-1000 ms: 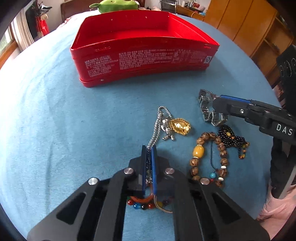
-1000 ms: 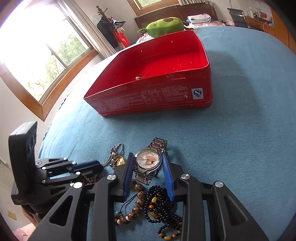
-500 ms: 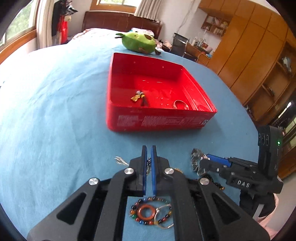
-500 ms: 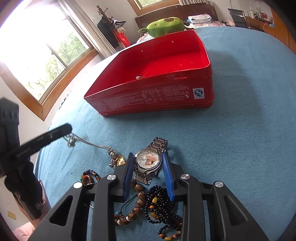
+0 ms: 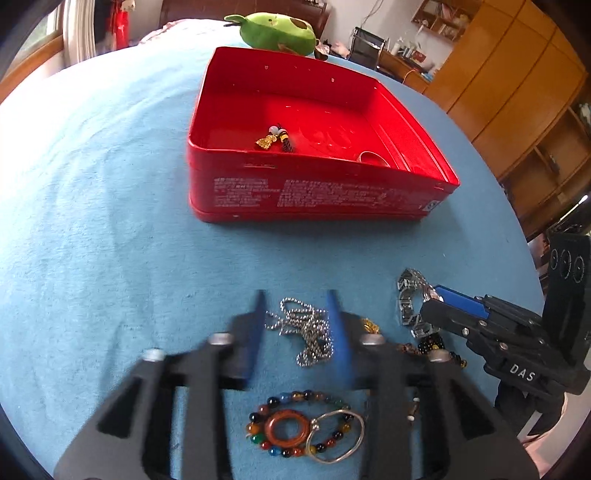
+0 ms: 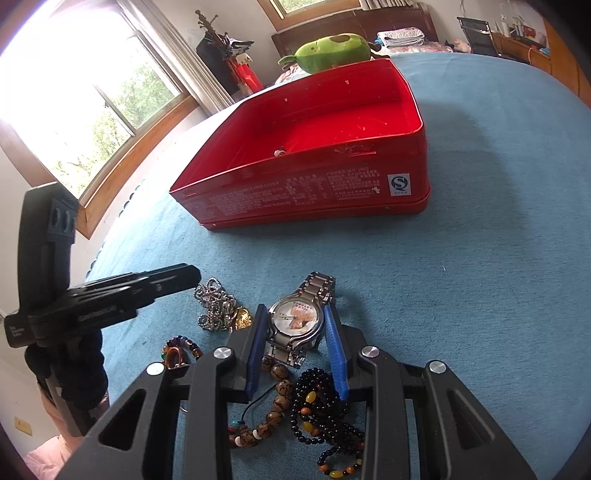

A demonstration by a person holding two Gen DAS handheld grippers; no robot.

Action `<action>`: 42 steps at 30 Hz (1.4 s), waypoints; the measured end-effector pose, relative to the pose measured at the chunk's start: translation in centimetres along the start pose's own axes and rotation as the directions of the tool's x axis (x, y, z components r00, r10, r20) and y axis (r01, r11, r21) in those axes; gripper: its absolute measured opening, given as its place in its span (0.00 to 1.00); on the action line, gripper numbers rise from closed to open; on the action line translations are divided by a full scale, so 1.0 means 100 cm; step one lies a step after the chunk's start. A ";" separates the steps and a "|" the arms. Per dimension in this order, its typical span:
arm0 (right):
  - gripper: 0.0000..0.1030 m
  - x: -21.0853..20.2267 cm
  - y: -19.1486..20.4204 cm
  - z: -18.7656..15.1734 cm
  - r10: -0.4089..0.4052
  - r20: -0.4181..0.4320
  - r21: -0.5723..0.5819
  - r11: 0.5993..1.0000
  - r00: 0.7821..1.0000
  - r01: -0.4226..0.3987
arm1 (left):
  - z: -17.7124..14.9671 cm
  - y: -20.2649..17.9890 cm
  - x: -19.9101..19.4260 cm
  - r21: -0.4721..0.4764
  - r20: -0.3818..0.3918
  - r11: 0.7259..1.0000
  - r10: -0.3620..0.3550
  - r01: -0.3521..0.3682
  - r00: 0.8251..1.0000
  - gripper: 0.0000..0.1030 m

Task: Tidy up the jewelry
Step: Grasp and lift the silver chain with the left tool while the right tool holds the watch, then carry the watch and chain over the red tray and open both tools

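Observation:
A red tin (image 5: 317,192) stands on the blue cloth, also in the right wrist view (image 6: 306,192); a gold charm (image 5: 271,140) and a ring (image 5: 373,158) lie in it. My left gripper (image 5: 295,306) is open and blurred, above a silver ball chain (image 5: 308,332) heaped on the cloth. My right gripper (image 6: 295,321) is open with its jaws either side of a silver watch (image 6: 301,317), not closed on it. The chain with its gold pendant (image 6: 221,310) lies left of the watch.
A coloured bead bracelet with an orange ring and a wire ring (image 5: 299,428) lies near me. Brown wooden beads (image 6: 273,402) and black beads (image 6: 325,410) lie under the right gripper. A green plush (image 5: 277,31) sits behind the tin.
My left gripper had lifted the chain up, then opened; the chain now lies heaped on the cloth between its jaws. The right gripper and the watch have not moved.

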State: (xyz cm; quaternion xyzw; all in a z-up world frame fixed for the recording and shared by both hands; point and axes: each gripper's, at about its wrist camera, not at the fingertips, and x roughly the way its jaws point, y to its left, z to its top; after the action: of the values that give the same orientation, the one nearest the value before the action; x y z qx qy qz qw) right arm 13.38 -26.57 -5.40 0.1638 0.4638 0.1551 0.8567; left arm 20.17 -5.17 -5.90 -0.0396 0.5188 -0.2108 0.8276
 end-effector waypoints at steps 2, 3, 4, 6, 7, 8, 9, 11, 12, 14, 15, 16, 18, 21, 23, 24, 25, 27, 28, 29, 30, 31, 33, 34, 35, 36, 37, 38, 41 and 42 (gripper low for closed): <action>0.30 0.000 0.000 0.000 -0.001 -0.002 0.000 1.000 1.000 0.001 | -0.003 -0.003 0.000 0.008 -0.014 1.000 0.001 -0.001 1.000 0.39; 0.30 0.001 0.000 0.000 -0.003 -0.003 0.000 1.000 1.000 0.003 | -0.004 -0.005 0.003 0.011 -0.028 1.000 -0.005 0.005 1.000 0.41; 0.30 0.001 0.001 0.000 -0.003 -0.003 0.000 1.000 1.000 0.003 | -0.004 -0.007 0.007 0.014 -0.045 1.000 -0.007 0.008 0.999 0.42; 0.30 0.001 0.001 -0.001 -0.003 -0.003 0.000 1.000 1.000 0.003 | -0.007 -0.007 0.014 0.013 -0.071 1.000 0.007 -0.006 0.997 0.43; 0.30 0.001 0.001 0.000 -0.004 -0.002 0.000 1.000 1.000 0.004 | -0.007 -0.008 0.016 0.009 -0.076 1.000 0.016 -0.015 0.997 0.43; 0.30 0.001 0.001 0.000 -0.004 -0.003 -0.001 1.000 1.000 0.004 | -0.006 -0.010 0.018 0.009 -0.074 1.000 0.027 -0.027 0.997 0.43; 0.30 0.001 0.001 0.000 -0.004 -0.003 -0.002 1.000 1.000 0.004 | -0.007 -0.010 0.017 0.010 -0.072 0.999 0.034 -0.034 0.997 0.44; 0.30 0.002 0.002 0.000 -0.003 -0.004 -0.005 1.000 1.000 0.003 | -0.005 -0.013 0.019 0.005 -0.074 0.999 0.039 -0.039 0.996 0.47; 0.30 0.002 0.002 0.000 -0.001 -0.005 -0.005 1.000 1.000 0.001 | -0.004 -0.016 0.021 0.003 -0.076 0.999 0.051 -0.051 0.996 0.47; 0.30 0.004 0.004 0.000 0.005 -0.008 -0.006 1.000 1.000 -0.005 | -0.003 -0.018 0.026 0.004 -0.081 0.997 0.081 -0.081 0.993 0.48; 0.30 0.004 0.004 0.000 0.003 -0.008 -0.008 1.000 1.000 -0.003 | -0.003 -0.021 0.028 0.005 -0.082 0.995 0.098 -0.098 0.992 0.48; 0.30 0.004 0.005 0.000 0.003 -0.008 -0.008 1.000 1.000 -0.003 | -0.002 -0.025 0.031 0.011 -0.083 0.993 0.115 -0.115 0.990 0.50; 0.30 0.005 0.005 0.000 0.003 -0.009 -0.006 1.000 1.000 -0.003 | -0.001 -0.034 0.036 0.028 -0.082 0.987 0.159 -0.157 0.984 0.52; 0.30 0.006 0.004 0.000 0.003 -0.013 -0.001 1.000 1.000 -0.003 | -0.003 -0.040 0.038 0.040 -0.070 0.976 0.215 -0.213 0.974 0.39; 0.30 0.007 0.005 0.000 0.002 -0.016 -0.002 1.000 1.000 -0.002 | -0.001 -0.038 0.039 0.024 -0.068 0.971 0.239 -0.238 0.969 0.28; 0.30 0.007 0.005 0.000 0.001 -0.016 -0.004 1.000 1.000 -0.001 | 0.001 -0.033 0.037 0.001 -0.069 0.975 0.223 -0.224 0.972 0.21; 0.30 0.008 0.005 0.001 0.000 -0.016 -0.004 1.000 1.000 0.000 | 0.002 -0.029 0.036 -0.012 -0.069 0.977 0.213 -0.214 0.975 0.18; 0.30 0.010 0.005 0.001 -0.002 -0.020 -0.003 1.000 1.000 0.002 | 0.003 -0.024 0.035 -0.028 -0.069 0.981 0.189 -0.191 0.980 0.15; 0.30 0.011 0.004 0.001 -0.003 -0.022 -0.001 1.000 1.000 0.003 | 0.004 -0.022 0.034 -0.036 -0.067 0.983 0.179 -0.182 0.982 0.14; 0.30 0.012 0.004 0.002 -0.004 -0.023 0.001 1.000 1.000 0.004 | 0.004 -0.020 0.033 -0.043 -0.066 0.984 0.170 -0.173 0.983 0.13; 0.30 0.013 0.004 0.002 -0.006 -0.026 0.002 1.000 1.000 0.006 | 0.004 -0.017 0.031 -0.053 -0.062 0.986 0.155 -0.158 0.986 0.11; 0.30 0.014 0.004 0.001 -0.007 -0.028 0.001 1.000 1.000 0.007 | 0.004 -0.015 0.029 -0.058 -0.059 0.987 0.147 -0.150 0.987 0.11; 0.32 0.016 0.004 0.001 -0.010 -0.038 -0.001 1.000 0.999 0.010 | 0.000 -0.011 0.021 -0.063 -0.053 0.988 0.140 -0.144 0.989 0.07; 0.32 0.017 0.005 0.001 -0.013 -0.042 0.000 1.000 0.999 0.013 | 0.000 -0.008 0.019 -0.069 -0.050 0.988 0.137 -0.141 0.989 0.03; 0.32 0.017 0.005 0.001 -0.015 -0.044 0.001 1.000 0.999 0.015 | 0.000 -0.007 0.019 -0.070 -0.050 0.987 0.141 -0.145 0.989 0.03; 0.32 0.019 0.005 0.001 -0.019 -0.046 0.000 1.000 0.999 0.019 | -0.002 -0.003 0.017 -0.075 -0.051 0.987 0.136 -0.140 0.989 0.03; 0.32 0.020 0.006 0.001 -0.027 -0.051 -0.003 1.000 0.998 0.026 | -0.004 0.000 0.016 -0.077 -0.055 0.988 0.132 -0.136 0.990 0.03; 0.32 0.022 0.006 0.000 -0.027 -0.058 -0.007 1.000 0.998 0.026 | -0.006 -0.001 0.015 -0.076 -0.056 0.988 0.132 -0.136 0.990 0.03; 0.32 0.028 0.010 -0.002 -0.044 -0.072 -0.022 0.999 0.996 0.042 | -0.009 -0.001 0.012 -0.062 -0.058 0.988 0.135 -0.139 0.989 0.03; 0.32 0.028 0.011 -0.002 -0.049 -0.070 -0.027 0.999 0.996 0.047 | -0.007 -0.005 0.015 -0.061 -0.061 0.989 0.134 -0.137 0.989 0.03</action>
State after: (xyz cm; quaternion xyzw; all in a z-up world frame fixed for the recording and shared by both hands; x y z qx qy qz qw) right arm 14.56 -24.35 -7.09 0.1362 0.4958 0.1462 0.8452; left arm 19.97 -6.08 -7.40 -0.0252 0.5499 -0.1381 0.8233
